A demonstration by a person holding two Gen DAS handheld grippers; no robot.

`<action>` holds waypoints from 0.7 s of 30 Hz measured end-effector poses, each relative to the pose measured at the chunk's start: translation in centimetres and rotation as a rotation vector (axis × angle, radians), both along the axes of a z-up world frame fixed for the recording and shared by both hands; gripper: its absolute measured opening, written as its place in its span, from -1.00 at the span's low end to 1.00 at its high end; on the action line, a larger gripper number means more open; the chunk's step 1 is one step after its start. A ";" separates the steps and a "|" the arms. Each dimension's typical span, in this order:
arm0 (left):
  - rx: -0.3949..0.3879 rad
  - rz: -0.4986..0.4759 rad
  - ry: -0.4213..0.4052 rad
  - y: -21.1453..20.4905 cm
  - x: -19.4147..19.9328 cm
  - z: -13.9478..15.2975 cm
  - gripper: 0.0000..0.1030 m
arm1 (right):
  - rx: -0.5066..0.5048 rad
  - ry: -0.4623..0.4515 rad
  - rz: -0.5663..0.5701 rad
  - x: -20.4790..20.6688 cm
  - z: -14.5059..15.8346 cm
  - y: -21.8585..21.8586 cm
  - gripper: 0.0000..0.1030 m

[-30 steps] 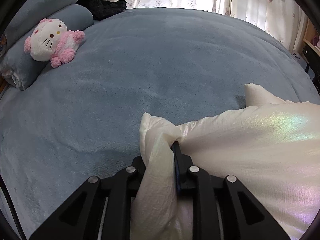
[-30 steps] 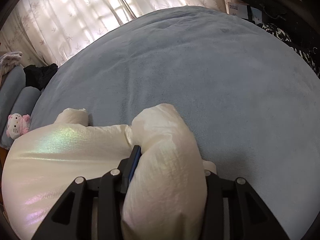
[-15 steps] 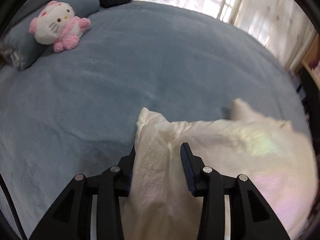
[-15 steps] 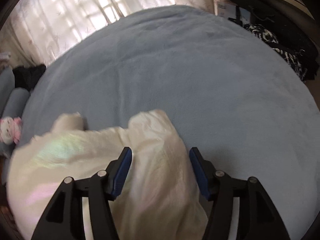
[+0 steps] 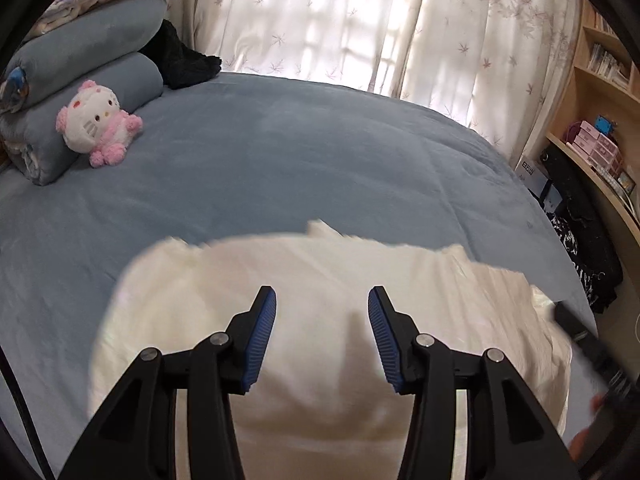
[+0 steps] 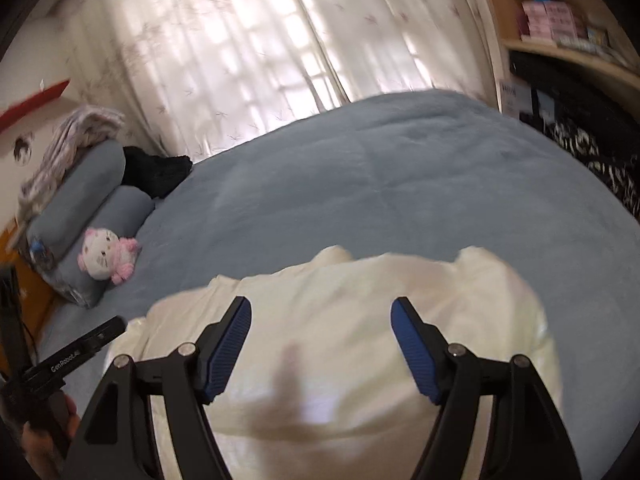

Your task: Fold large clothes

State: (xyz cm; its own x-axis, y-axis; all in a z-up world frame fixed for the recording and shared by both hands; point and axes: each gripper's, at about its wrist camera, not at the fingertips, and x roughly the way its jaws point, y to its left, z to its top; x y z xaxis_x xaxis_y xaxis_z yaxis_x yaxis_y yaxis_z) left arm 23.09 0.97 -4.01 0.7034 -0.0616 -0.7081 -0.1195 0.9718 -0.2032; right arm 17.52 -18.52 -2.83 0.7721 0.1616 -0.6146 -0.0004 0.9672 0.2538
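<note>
the cream garment lies bunched on the blue bedspread, filling the lower middle of both frames. the left gripper is above it with its jaws spread wide and nothing between the blue pads; the right gripper is likewise wide open and empty over the same cloth.

the fabric looks thin, light and very limp, with a faint pearly sheen that suggests a slick surface. it would likely sag and slide out of a shallow pinch, and it is not fragile. the best holds seem to be the far edge, where two small corners poke up near the upper middle of the cloth, or a doubled hem, taken deep between the pads so that several layers are caught.

the left view shows the shelving and boxes at the right edge and a blurred dark part of the other gripper's handle at lower right, plus the garment's rumpled right side. the right view shows instead the other hand-held tool, with lettering on it, at lower left, and the cloth's rounded right border against the bedspread. both show the plush cat beside the rolled pillows at the left, well apart from the garment, though the right view is more blurred.
</note>
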 end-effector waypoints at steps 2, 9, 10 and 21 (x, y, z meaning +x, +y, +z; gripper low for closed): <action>0.003 0.011 0.007 -1.0 0.2 -1.3 -0.10 | -0.027 -0.003 0.004 0.2 -1.7 1.9 0.37; 0.078 0.035 0.012 -2.4 1.6 -5.5 -0.07 | -0.154 -0.030 -0.009 1.3 -5.9 4.0 0.32; 0.109 0.033 0.010 -2.7 1.7 -6.0 -0.07 | -0.170 -0.027 -0.003 1.4 -6.2 4.3 0.32; 0.215 0.047 0.014 -4.0 2.5 -8.1 -0.05 | -0.260 0.034 0.011 3.3 -8.8 5.4 0.34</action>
